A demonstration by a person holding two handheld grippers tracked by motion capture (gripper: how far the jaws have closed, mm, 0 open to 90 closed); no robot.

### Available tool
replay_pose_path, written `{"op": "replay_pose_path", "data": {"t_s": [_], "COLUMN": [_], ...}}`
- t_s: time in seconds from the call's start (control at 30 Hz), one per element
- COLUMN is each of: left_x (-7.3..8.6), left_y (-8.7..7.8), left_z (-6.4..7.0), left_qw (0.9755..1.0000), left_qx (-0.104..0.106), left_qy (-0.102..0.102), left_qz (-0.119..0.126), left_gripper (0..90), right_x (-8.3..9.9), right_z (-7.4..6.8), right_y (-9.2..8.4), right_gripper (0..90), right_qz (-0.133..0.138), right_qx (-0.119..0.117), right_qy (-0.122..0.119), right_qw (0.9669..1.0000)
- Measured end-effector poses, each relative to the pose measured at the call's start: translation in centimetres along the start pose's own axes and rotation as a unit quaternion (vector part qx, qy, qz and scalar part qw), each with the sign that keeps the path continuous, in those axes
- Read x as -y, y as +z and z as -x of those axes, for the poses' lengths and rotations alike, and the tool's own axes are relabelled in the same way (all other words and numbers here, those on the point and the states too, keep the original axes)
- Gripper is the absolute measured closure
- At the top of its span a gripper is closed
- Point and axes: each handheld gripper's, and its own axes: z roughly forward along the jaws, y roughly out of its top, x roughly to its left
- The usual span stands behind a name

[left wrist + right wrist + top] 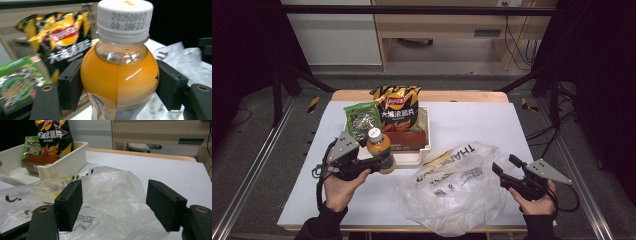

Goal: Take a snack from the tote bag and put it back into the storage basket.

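**A:** What do you see from above?

**B:** In the high view my left hand-held gripper [379,159] has its jaws clamped on an orange drink bottle [379,147] with a white cap. The bottle stands roughly upright, at the front left corner of the white tray [424,145], with the green snack packet [362,120] just behind it. A black and yellow chip bag [398,107] stands upright in the tray. My right hand-held gripper [506,167] is over the right side of the white worktop [492,120], its jaws spread wide and pointing at the clear plastic bag [452,190] that lies crumpled at the front of the worktop.

**A:** And along your left jaws?

**B:** In the left gripper view the bottle [120,72] is squeezed between both pads, which press on its rounded orange shoulder, one at each side. The cap carries a printed date code. Behind it are the chip bag [60,42] and the green packet [17,82], and part of the plastic bag [185,57] on the far side.

**A:** And the right one?

**B:** In the right gripper view my jaws stand wide apart with nothing pressed between them. The plastic bag [105,192] lies just ahead of and beneath them; I cannot tell whether a pad brushes it. Farther off sits the tray [65,165] with the chip bag [55,135] and the green packet [32,147] in it.
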Motion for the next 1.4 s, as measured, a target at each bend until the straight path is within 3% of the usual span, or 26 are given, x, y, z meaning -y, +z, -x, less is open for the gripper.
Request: {"op": "replay_pose_path", "data": {"t_s": [0.53,0.83,1.4], "left_x": [0.8,1.5,2.5], "left_y": [0.1,0.4,2.0], "left_z": [-3.8,-6.1,-9.3], "left_qw": [0.9991,0.9972,0.9947], "left_qx": [-0.040,-0.071,-0.097], "left_qy": [-0.008,-0.024,-0.029], "left_qz": [-0.007,-0.009,-0.022], "left_gripper": [29.9,29.9,29.9], "right_x": [0.0,0.1,0.2], "right_z": [0.1,0.2,0.2], "right_y": [0.0,0.1,0.2], "right_gripper": [27.2,26.4,26.1], "right_qz": [-0.002,-0.001,-0.004], "right_qx": [0.006,0.008,0.008], "right_qy": [-0.001,-0.001,0.002], "right_qw": [1.0000,1.0000,1.0000]}}
